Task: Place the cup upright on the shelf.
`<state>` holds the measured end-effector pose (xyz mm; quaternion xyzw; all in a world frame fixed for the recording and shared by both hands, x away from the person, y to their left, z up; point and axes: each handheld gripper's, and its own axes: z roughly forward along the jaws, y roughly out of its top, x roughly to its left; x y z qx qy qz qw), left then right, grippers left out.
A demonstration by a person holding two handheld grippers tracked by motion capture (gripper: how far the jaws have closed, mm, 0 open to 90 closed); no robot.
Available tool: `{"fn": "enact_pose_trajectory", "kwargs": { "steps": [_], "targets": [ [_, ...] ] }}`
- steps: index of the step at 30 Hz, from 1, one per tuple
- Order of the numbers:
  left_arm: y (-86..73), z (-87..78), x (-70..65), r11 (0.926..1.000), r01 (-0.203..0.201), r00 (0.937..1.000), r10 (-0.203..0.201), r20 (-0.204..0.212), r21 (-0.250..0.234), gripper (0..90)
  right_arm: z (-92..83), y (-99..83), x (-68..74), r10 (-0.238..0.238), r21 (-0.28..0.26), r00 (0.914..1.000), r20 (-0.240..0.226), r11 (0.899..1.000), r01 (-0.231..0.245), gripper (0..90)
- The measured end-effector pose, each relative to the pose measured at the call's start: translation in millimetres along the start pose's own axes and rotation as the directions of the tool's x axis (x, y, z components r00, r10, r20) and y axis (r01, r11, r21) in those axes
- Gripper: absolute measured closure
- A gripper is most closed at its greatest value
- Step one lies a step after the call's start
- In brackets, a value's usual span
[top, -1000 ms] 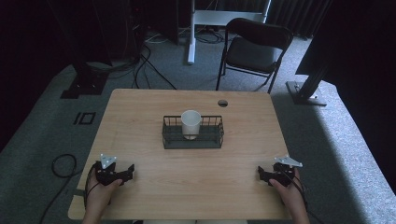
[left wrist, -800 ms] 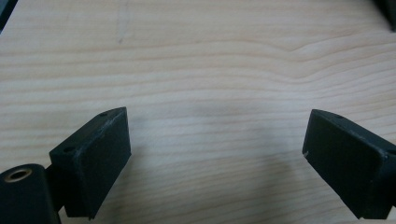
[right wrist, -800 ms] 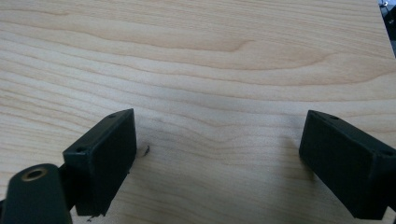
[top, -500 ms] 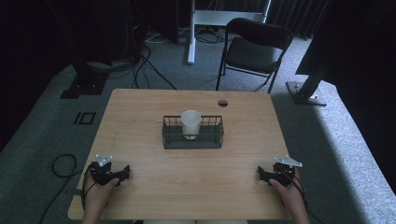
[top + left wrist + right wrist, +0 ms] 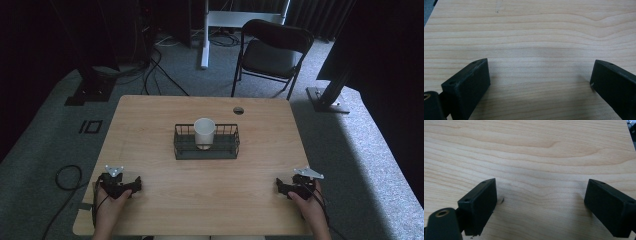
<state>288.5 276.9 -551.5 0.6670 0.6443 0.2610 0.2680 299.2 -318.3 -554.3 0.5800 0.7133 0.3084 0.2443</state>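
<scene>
Both hands rest low, left gripper (image 5: 134,184) and right gripper (image 5: 279,187) with fingers (image 5: 466,86) spread wide apart.

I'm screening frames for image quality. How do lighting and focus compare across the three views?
High view: the table is evenly lit, the room behind it is nearly black, and the white cup in the wire basket looks soft. Left gripper view: sharp wood grain, a faint shadow between the open jaws. Right gripper view: the jaws' near ends blur.
</scene>
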Motion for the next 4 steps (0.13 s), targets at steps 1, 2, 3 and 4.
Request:
{"fn": "enact_pose_trajectory", "kwargs": {
  "steps": [1,2,3,4],
  "targets": [
    [0.0,0.0,0.0,1.0,0.001,1.0,-0.001,0.0,-0.001,3.1,0.0,0.0,0.0,0.0,0.0,1.0,0.0,1.0,0.0,10.7],
    [0.0,0.0,0.0,1.0,0.002,1.0,-0.002,0.0,-0.001,3.1,0.0,0.0,0.1,0.001,0.0,1.0,0.0,1.0,-0.001,10.7],
    [0.0,0.0,0.0,1.0,0.002,1.0,-0.002,0.0,-0.001,3.1,0.0,0.0,0.1,0.001,0.0,1.0,0.0,1.0,-0.001,10.7],
    [0.0,0.1,0.0,1.0,0.002,1.0,-0.002,0.0,-0.001,3.1,0.0,0.0,0.0,0.0,0.0,1.0,0.0,1.0,0.0,10.7]
  ]
}}
